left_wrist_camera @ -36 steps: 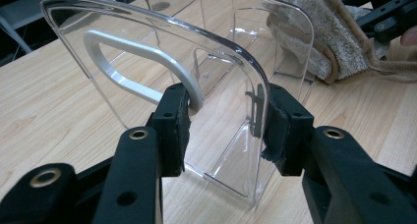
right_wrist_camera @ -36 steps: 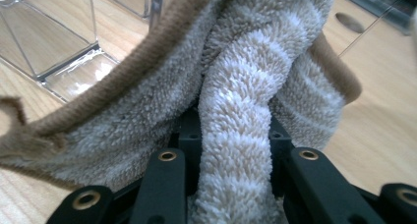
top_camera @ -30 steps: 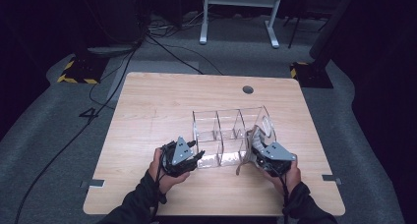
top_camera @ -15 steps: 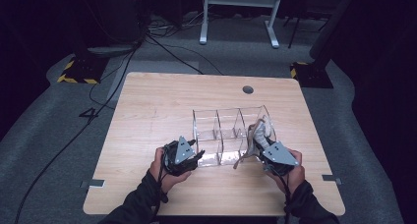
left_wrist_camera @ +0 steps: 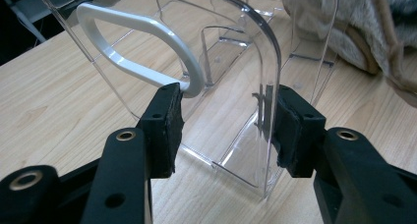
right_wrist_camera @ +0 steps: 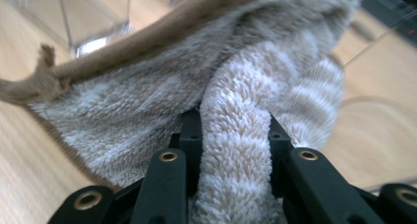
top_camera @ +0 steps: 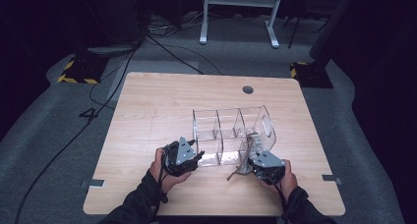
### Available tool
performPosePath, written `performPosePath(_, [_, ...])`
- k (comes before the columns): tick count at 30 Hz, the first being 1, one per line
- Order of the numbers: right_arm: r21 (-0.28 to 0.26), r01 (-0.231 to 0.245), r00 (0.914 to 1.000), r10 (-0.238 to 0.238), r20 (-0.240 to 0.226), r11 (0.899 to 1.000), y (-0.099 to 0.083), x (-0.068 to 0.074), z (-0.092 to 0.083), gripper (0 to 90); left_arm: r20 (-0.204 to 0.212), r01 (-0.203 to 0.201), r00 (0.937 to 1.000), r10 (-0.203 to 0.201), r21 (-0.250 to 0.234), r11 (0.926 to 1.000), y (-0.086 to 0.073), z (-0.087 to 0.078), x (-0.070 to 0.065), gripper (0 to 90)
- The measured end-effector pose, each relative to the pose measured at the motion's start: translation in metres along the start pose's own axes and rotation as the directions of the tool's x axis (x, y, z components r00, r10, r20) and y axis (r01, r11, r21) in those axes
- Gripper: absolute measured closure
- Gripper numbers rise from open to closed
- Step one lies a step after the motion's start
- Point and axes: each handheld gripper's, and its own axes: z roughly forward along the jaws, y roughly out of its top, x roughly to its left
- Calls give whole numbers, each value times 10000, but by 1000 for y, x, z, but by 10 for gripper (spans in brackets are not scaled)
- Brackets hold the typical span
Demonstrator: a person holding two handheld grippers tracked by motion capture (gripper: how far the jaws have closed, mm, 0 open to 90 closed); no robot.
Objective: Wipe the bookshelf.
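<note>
Two grippers are working at the near edge of the wooden table. At about seven o'clock from the clear plastic organizer, the left gripper is straddling that organizer's end wall beside its white handle; its jaws have just been opening, and the pads seem to be standing slightly off the plastic, though the transparent wall makes contact hard to judge. At five o'clock from the organizer, the right gripper is clenching a fold of fluffy beige towel, which is draping over the organizer's near right compartment.
</note>
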Motion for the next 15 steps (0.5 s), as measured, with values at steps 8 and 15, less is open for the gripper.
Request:
performPosePath(8, [-2816, -514, 9914, 830, 1011, 9582, 33, -21, -45, 710, -5, 12, 10000, -12, 31, 10000, 0, 2, 1, 489])
performPosePath(15, [-1282, -490, 9968, 566, 565, 9905, 15, -16, -15, 709, 42, 13, 10000, -13, 40, 10000, -1, 1, 1, 487])
